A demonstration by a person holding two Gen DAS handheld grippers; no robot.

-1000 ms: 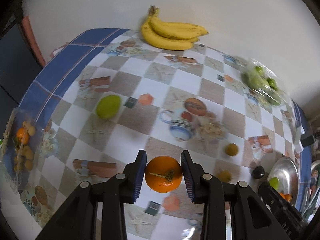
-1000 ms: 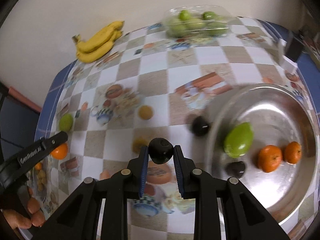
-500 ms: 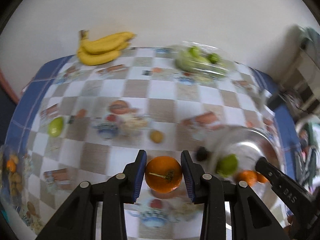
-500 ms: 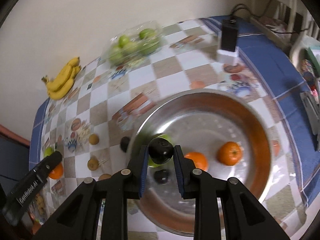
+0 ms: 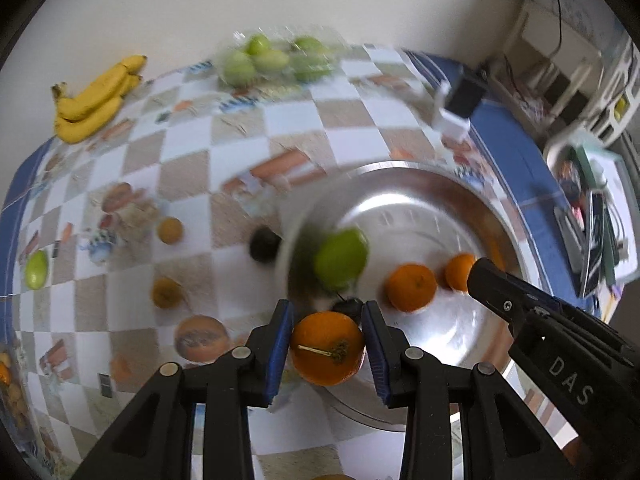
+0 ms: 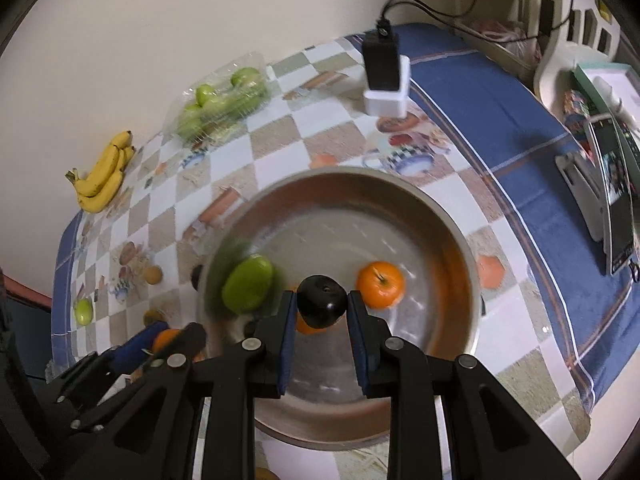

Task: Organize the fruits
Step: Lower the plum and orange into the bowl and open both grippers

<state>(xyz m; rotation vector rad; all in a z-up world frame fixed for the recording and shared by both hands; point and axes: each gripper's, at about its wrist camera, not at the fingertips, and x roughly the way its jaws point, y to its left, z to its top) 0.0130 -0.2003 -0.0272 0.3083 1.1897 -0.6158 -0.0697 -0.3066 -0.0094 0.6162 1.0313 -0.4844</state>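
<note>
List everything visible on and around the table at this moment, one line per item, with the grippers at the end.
Metal bowl: one, silver, on the checked tablecloth.
Mango: one, green, in the bowl.
Oranges in bowl: two, orange.
Held orange: one, in the left gripper.
Dark fruit: one, black, in the right gripper.
Bananas: one bunch, yellow, by the wall.
Green fruit pack: one clear pack, far edge.
Loose green fruit: one, left edge.
Charger: black, in a white stand.
Left gripper: black, shut on the orange.
Right gripper: black, shut on the dark fruit.
</note>
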